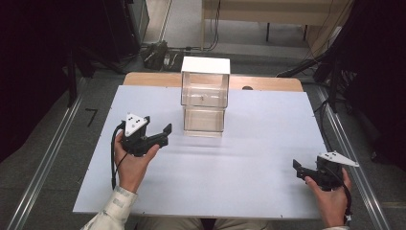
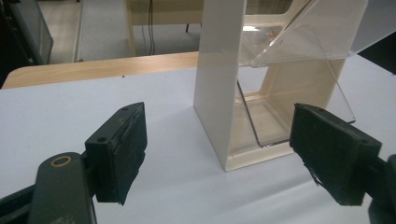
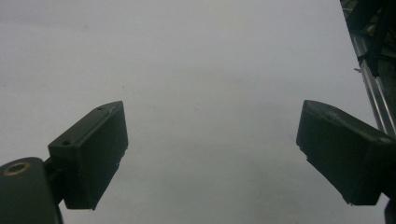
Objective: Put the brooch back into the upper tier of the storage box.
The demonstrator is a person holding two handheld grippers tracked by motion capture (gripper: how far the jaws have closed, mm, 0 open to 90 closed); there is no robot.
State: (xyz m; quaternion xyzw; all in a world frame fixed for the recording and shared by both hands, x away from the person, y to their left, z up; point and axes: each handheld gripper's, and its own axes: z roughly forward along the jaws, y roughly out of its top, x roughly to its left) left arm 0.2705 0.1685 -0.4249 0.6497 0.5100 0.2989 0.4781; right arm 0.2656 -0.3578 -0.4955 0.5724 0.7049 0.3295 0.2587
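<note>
Two clear stacked bins (image 1: 205,98) with nothing visible inside, left tongs (image 1: 158,129) nearby, both tongs apart.

Lab: floor rails (image 1: 45,163), cables (image 1: 306,60), dark curtains (image 1: 33,72).

High view: fixed above the table's near edge, looking forward and down over the whole table (image 1: 239,182). Left gripper view: low and close, facing the clear drawer box (image 2: 261,93) near the far edge, shared with the high view. Right gripper view: close above bare table near the right edge.
</note>
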